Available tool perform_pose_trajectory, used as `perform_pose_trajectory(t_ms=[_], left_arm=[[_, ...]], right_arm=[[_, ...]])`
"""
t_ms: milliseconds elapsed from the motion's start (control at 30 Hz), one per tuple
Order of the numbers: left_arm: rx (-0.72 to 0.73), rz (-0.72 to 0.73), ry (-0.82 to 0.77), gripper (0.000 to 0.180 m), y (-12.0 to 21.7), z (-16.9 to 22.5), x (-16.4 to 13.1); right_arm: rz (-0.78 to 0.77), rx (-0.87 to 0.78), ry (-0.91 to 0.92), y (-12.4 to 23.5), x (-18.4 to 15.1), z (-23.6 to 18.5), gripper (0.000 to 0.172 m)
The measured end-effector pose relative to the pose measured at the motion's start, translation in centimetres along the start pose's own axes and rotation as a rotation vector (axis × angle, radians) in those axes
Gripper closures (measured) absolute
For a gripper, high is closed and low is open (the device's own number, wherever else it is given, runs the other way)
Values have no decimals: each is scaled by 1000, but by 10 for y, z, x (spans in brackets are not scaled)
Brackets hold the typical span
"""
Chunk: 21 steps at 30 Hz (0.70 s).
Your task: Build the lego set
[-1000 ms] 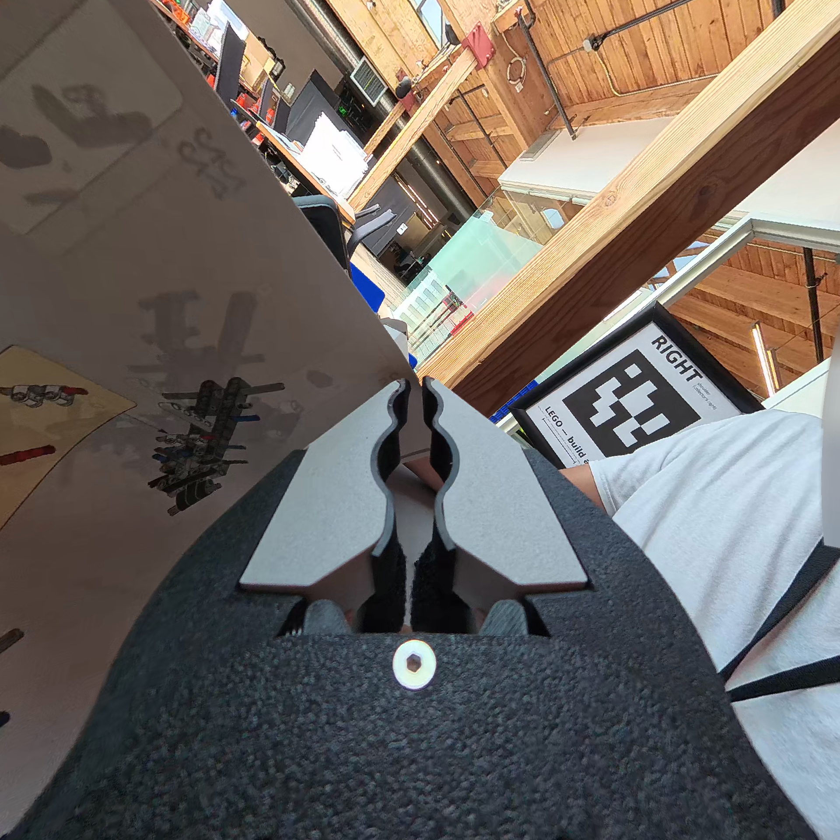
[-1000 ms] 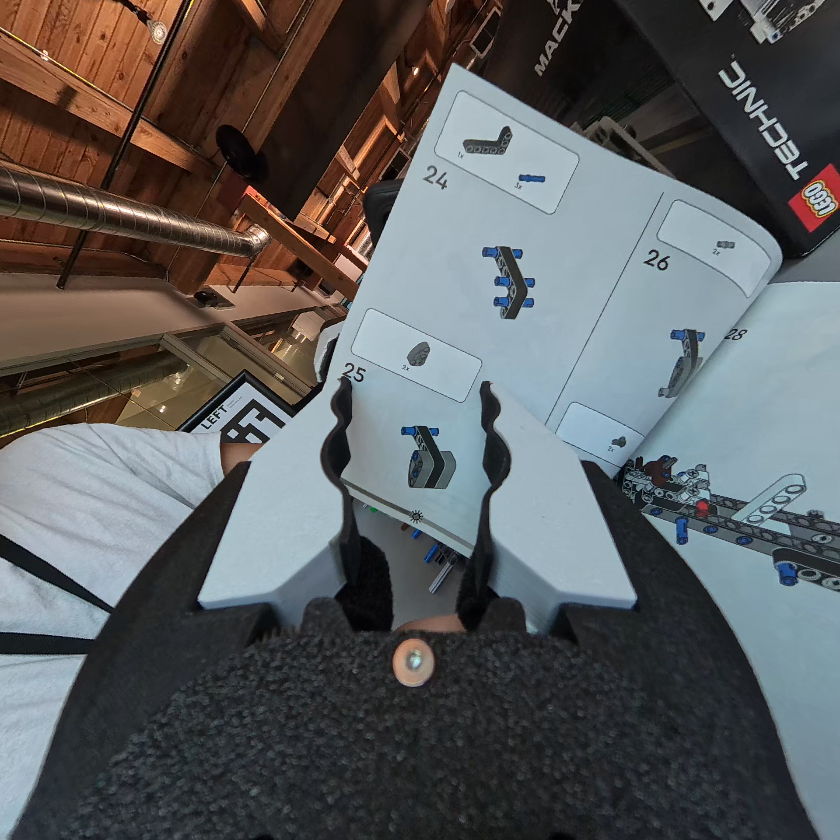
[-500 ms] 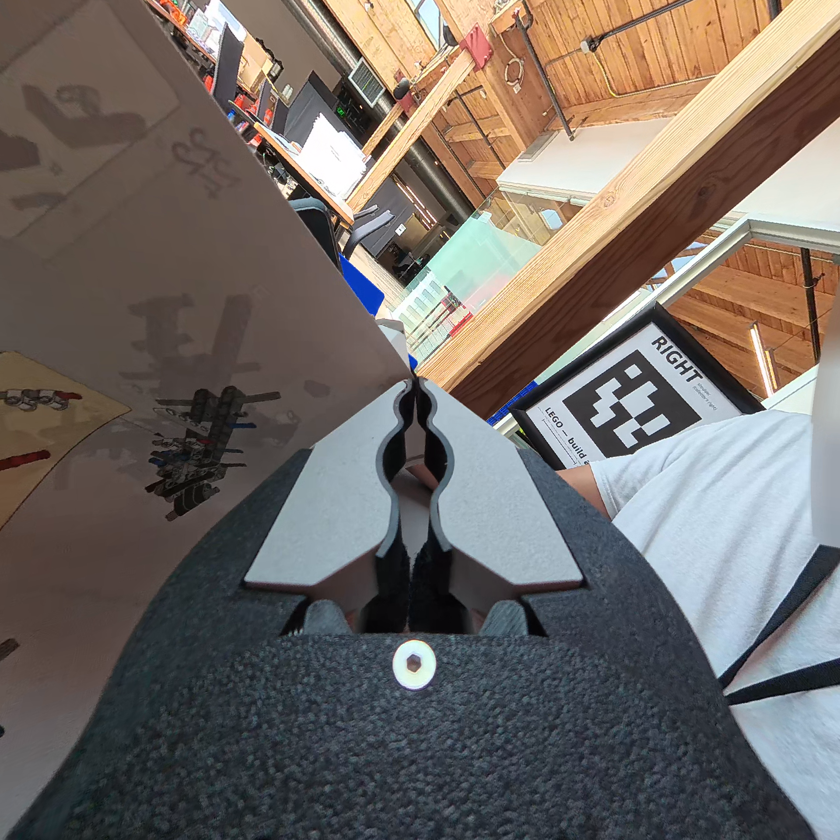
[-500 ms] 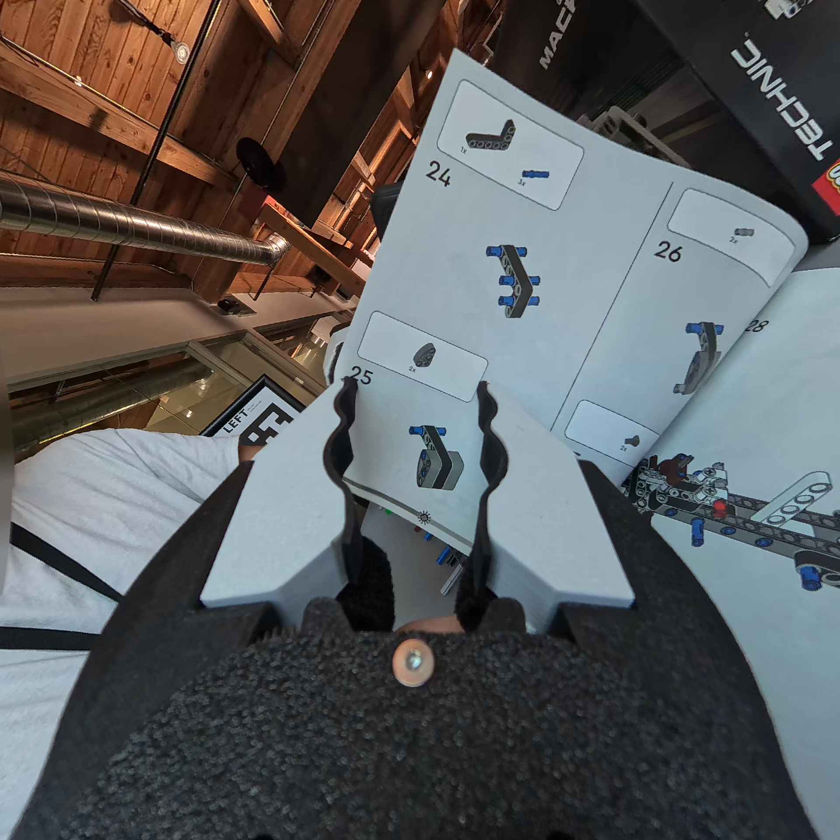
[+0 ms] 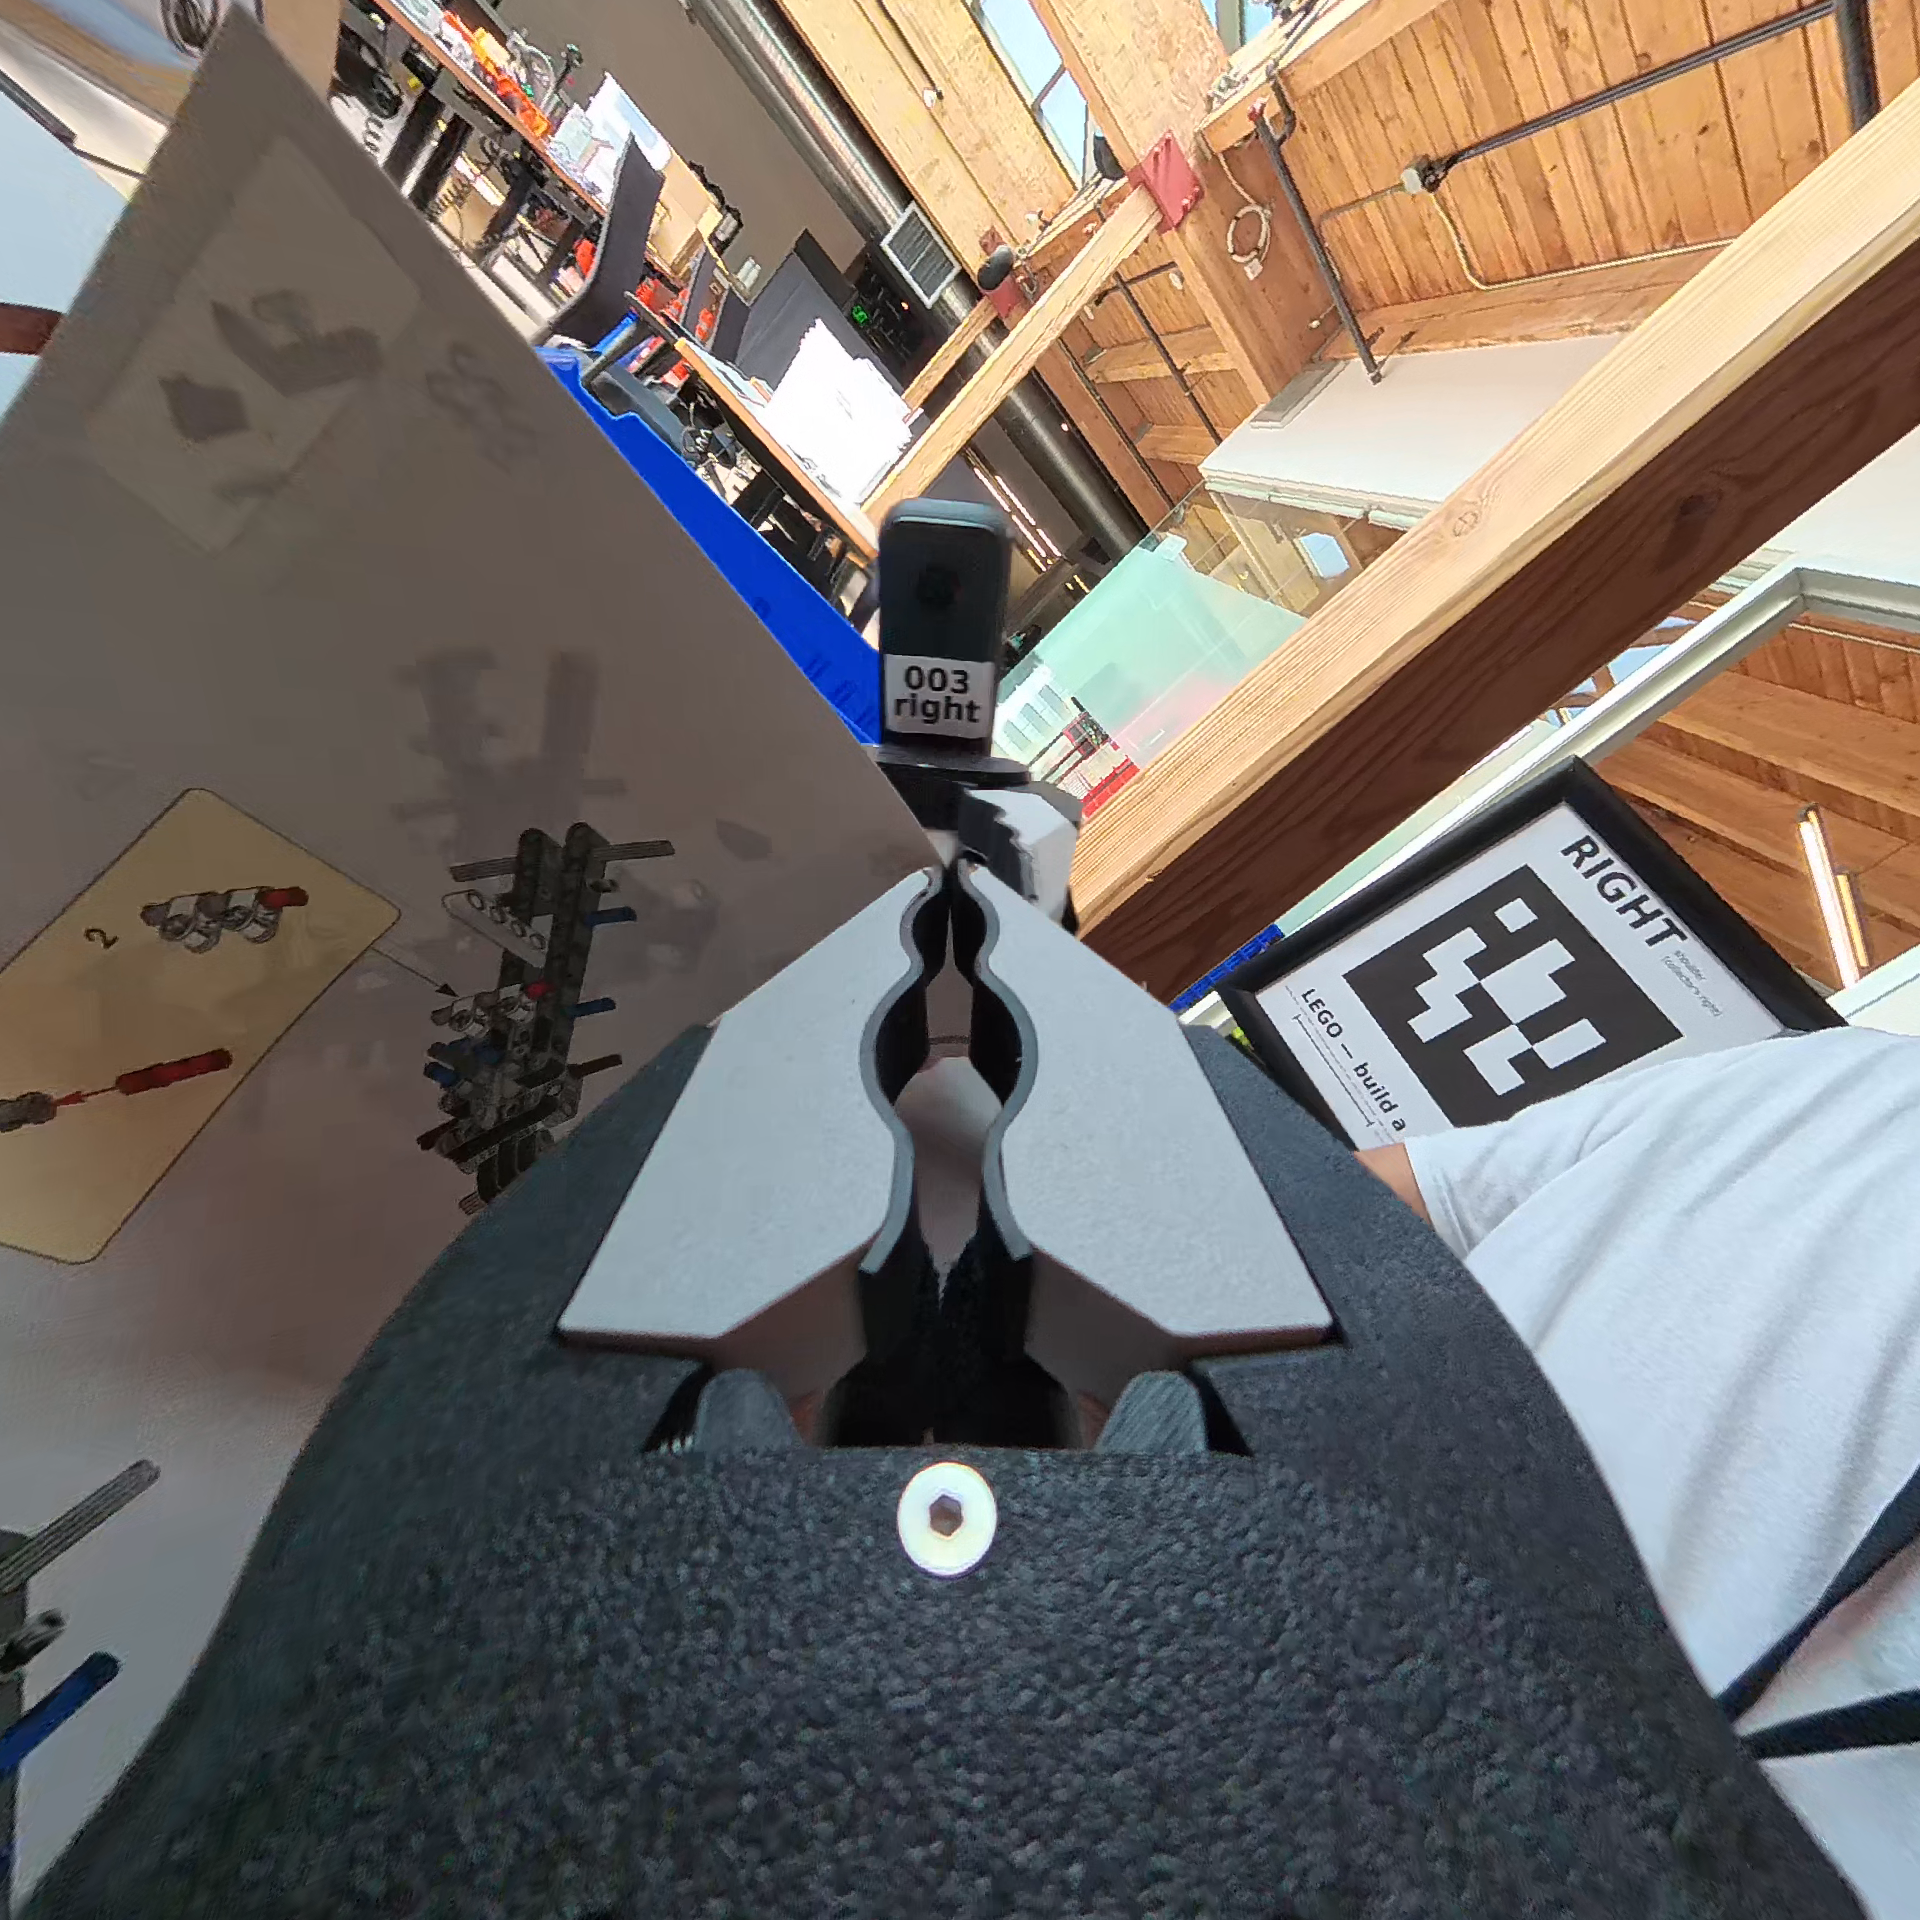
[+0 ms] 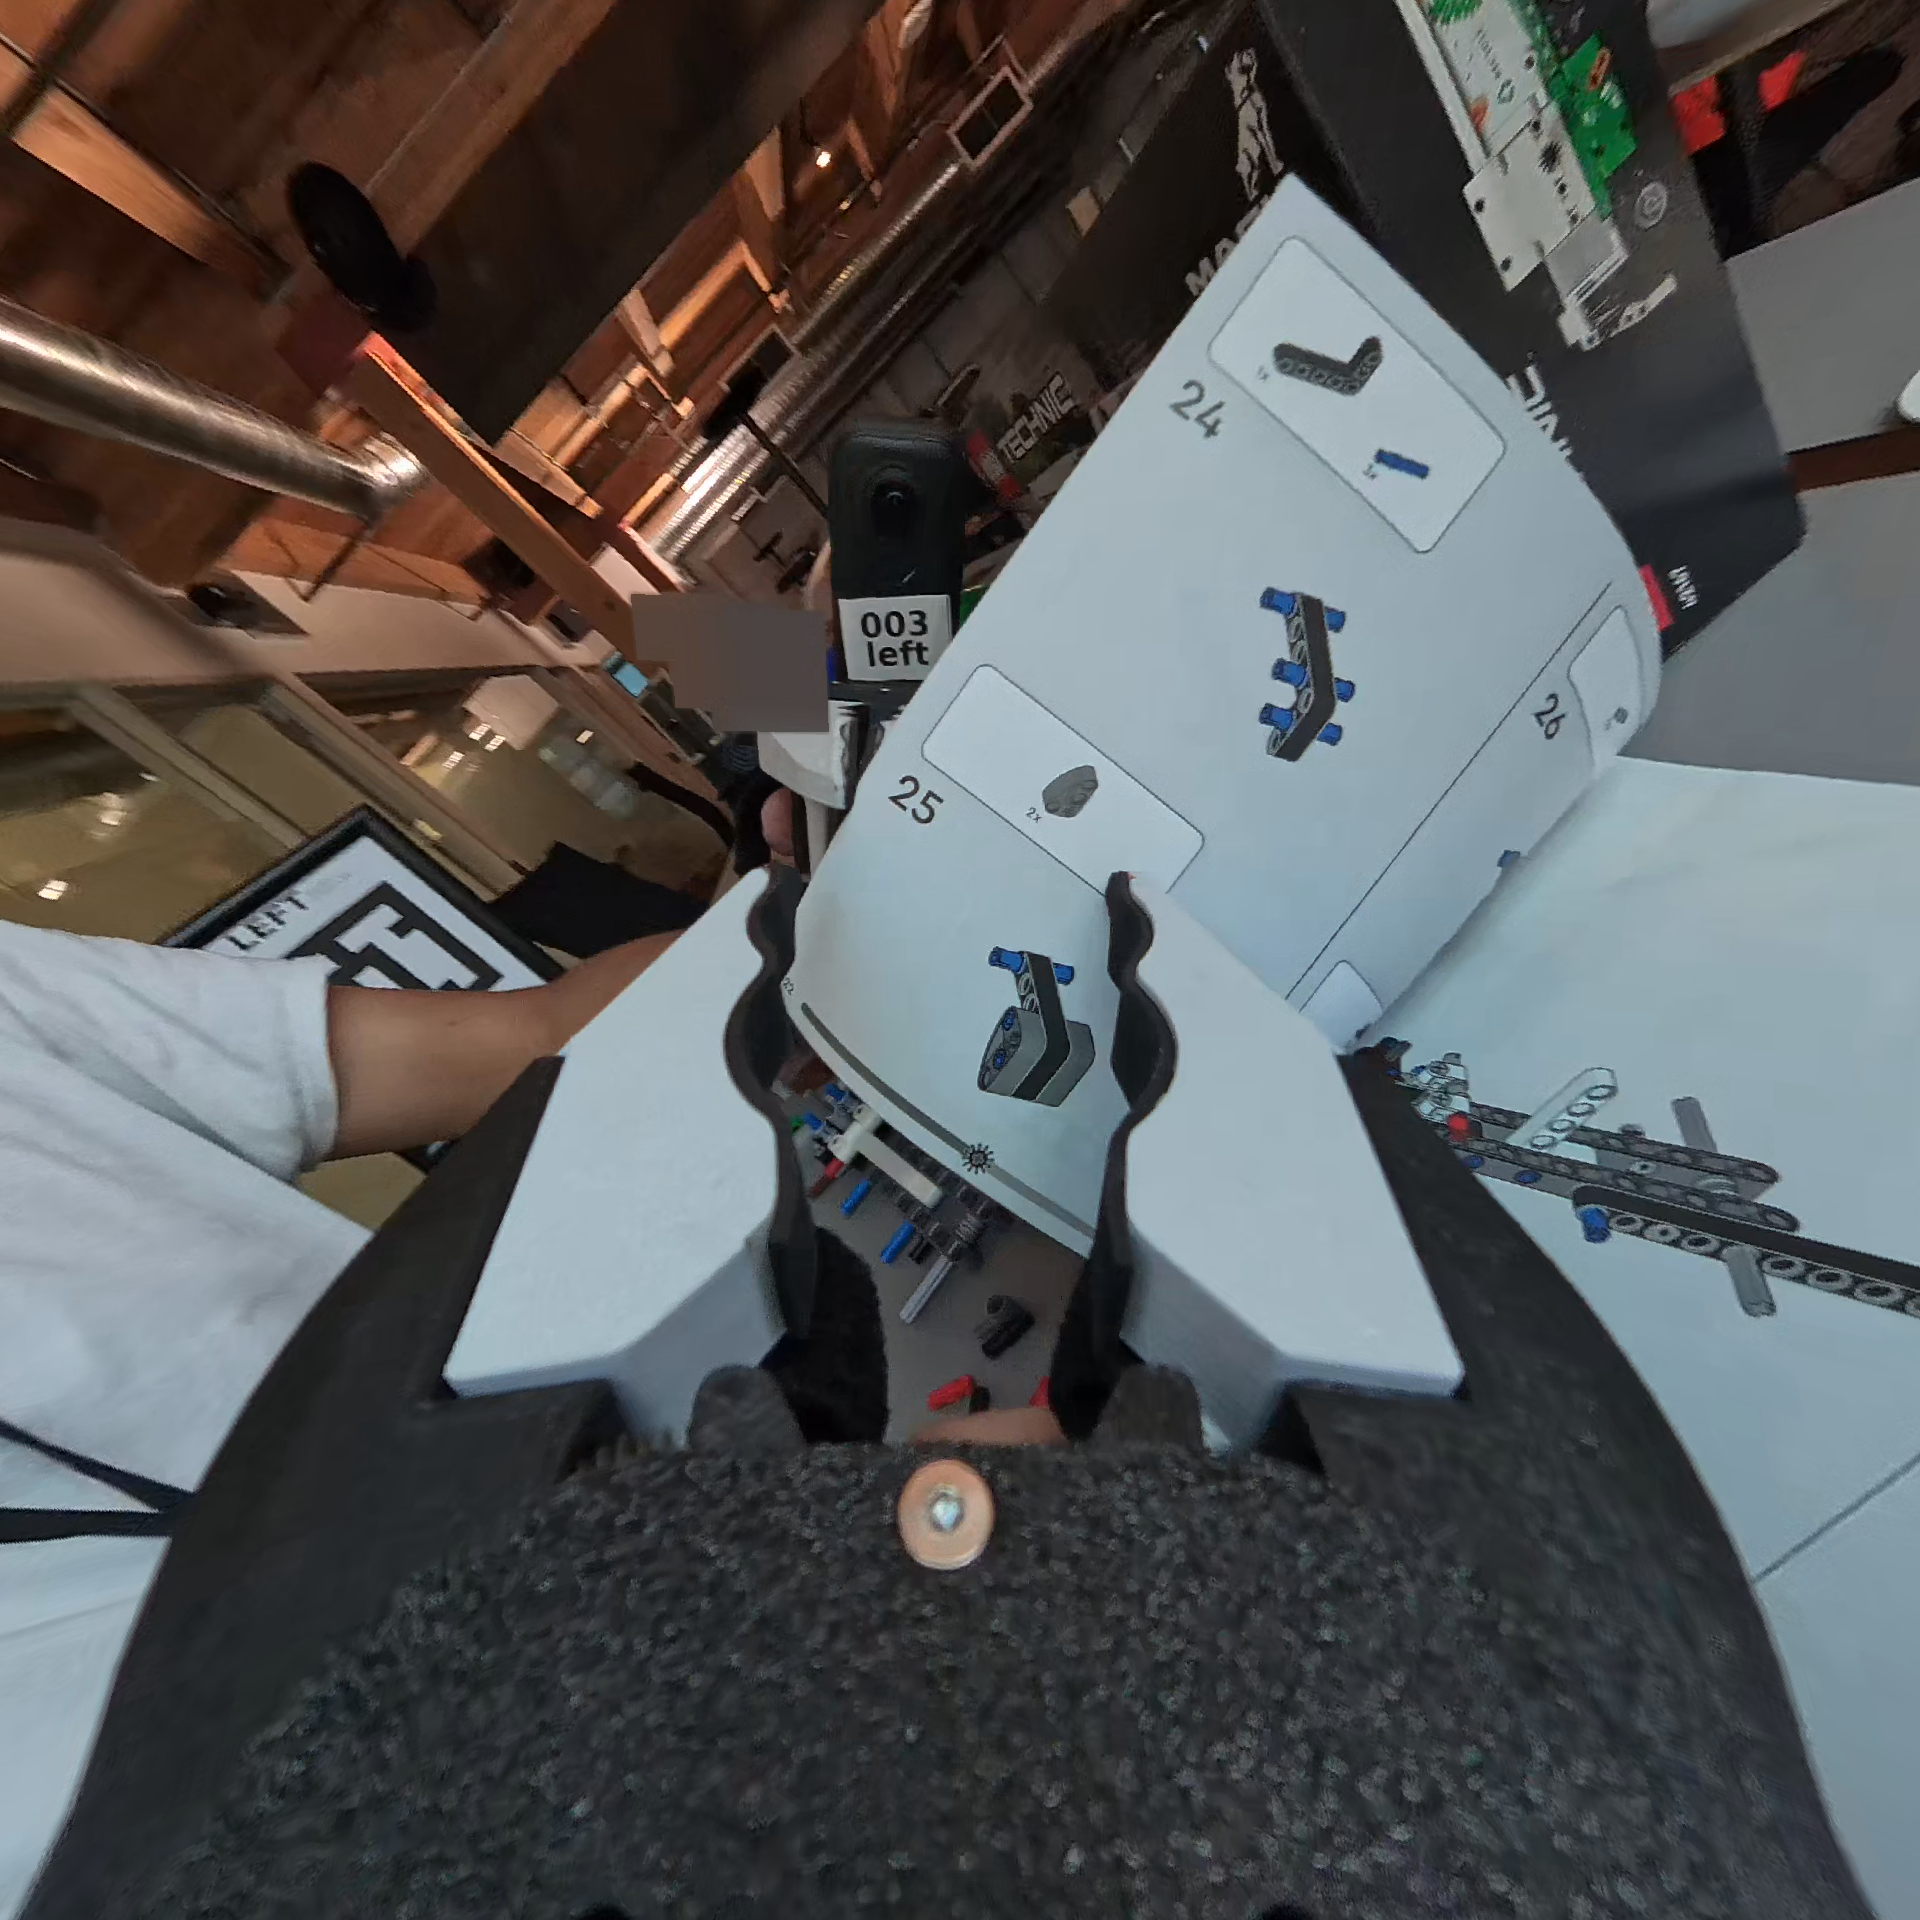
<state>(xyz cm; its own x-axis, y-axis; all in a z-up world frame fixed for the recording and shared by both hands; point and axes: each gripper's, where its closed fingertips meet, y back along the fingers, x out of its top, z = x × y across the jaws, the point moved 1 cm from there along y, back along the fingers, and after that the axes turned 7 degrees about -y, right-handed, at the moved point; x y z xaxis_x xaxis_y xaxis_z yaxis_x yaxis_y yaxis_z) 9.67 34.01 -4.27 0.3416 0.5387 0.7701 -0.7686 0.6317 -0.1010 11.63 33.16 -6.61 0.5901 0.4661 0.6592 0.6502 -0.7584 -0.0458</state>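
At the left gripper (image 5: 951,883): jaws shut, tips meeting on the lower corner of a lifted page (image 5: 416,675). The page rises up and to the left of the tips, its back showing printed assembly drawings and a yellow inset. Whether the pads press the paper is hard to tell from this side, but the corner runs straight into the closed tips.
- Just beyond the tips: the right gripper's fingers, seen head-on, with a black camera (image 5: 940,623) bearing a white label above them.
- Farther off: a blue bin (image 5: 727,520) behind the page edge, a timber beam (image 5: 1455,675), a framed marker card (image 5: 1507,987), and a white sleeve (image 5: 1662,1299) at right.

At the right gripper (image 6: 940,894): jaws wide, nothing gripped. The same page (image 6: 1195,675) stands beyond the fingers, curved, its lower left corner showing in the gap between them. The left finger is just beside the page's edge, and contact cannot be judged.
- Behind the page's left edge: the left gripper, partly hidden, at the paper's edge, with its labelled camera (image 6: 899,520) above.
- Below the raised page: loose small parts (image 6: 914,1226) in black, blue, red and white, lying on the bench (image 6: 1818,644).
- To the right: the open booklet (image 6: 1714,987) lying flat, from which the page lifts, showing a long grey assembly drawing.
- Beyond: a black box (image 6: 1558,312) standing behind the booklet.
- To the left: a bare forearm (image 6: 447,1039) in a white shirt and a second marker card (image 6: 343,935).
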Motion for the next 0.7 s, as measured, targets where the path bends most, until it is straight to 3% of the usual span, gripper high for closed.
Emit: perform_pose_trajectory(t_ms=[167,700], left_arm=[[27,-21,-29,180,-10,-2,-3],[24,-37,-1,180,-17,-11,-14]], right_arm=[[-66,-141,95,1,-13,2,109],[-77,-64,25,1,-18,2,114]])
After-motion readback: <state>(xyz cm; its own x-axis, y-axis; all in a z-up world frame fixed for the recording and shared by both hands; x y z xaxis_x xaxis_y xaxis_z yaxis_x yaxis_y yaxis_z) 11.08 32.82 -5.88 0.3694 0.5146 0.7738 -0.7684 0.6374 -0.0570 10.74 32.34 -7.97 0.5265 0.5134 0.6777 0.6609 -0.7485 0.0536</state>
